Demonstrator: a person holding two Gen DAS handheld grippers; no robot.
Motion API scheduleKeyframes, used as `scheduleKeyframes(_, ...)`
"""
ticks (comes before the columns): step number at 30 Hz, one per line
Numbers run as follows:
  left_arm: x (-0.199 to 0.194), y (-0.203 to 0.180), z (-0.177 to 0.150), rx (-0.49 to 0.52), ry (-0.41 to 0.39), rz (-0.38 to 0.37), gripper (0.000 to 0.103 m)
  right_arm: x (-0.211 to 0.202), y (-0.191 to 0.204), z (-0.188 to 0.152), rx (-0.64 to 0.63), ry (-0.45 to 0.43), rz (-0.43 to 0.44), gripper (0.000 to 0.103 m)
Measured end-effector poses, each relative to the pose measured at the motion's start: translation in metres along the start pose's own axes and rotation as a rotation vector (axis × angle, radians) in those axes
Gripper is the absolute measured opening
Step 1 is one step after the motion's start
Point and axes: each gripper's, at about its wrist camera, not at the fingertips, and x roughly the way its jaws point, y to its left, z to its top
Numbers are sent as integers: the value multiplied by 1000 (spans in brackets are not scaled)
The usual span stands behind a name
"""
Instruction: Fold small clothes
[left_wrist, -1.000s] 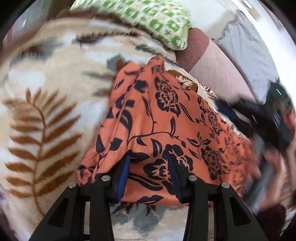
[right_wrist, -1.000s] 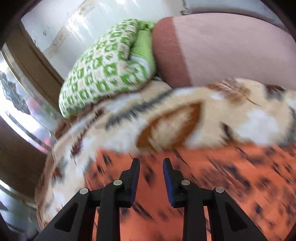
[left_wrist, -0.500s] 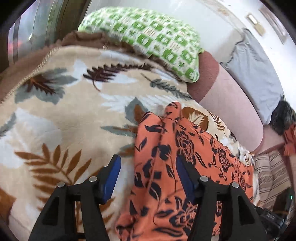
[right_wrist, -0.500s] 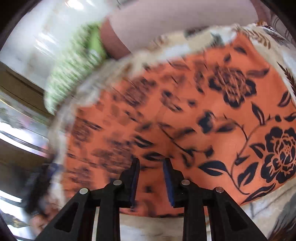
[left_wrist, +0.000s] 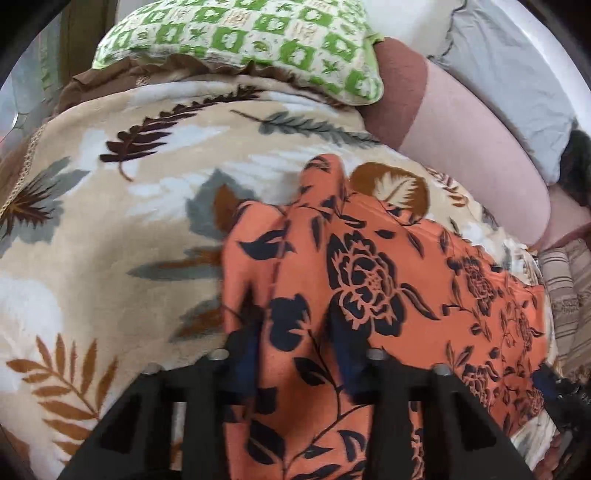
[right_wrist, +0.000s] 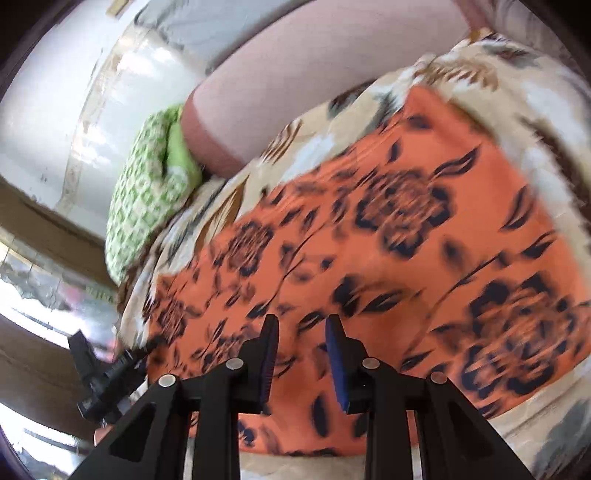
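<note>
An orange garment (left_wrist: 369, 280) printed with dark flowers lies on a beige leaf-patterned blanket (left_wrist: 110, 229) that covers a bed. In the left wrist view the cloth is bunched into a raised ridge running away from the camera toward the head of the bed, where a green-and-white checked pillow (left_wrist: 258, 40) sits beside a pink bolster (left_wrist: 472, 147) and a grey pillow (left_wrist: 509, 81).

The left tongs (left_wrist: 295, 343) have just been closing and now stand narrow, with a fold of the orange garment rising between the two fingers; the blur hides whether the pads actually press on it.

The right tongs (right_wrist: 301, 350) hang over the near edge of the flat part of the garment (right_wrist: 369, 240), their blue pads narrowly apart with nothing between them. At the left edge of the right wrist view the other black tool shows at the garment's far end.
</note>
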Motion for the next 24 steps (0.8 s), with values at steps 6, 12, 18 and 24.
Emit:
scheduleKeyframes(6, -14, 7, -4, -42, -19, -22, 12, -27, -41, 20, 89, -107, -37, 30)
scheduleKeyframes(12, -40, 9, -9, -93, -59, -99, 10, -47, -77, 35, 216, -173, -18, 30)
scheduleKeyframes(18, -56, 14, -17, -117, -79, -131, 9, -61, -110, 40, 319, -208, 23, 31)
scheduleKeyframes(24, -35, 44, -23, -194, -15, -72, 8, -48, -107, 39, 320, -151, 129, 55)
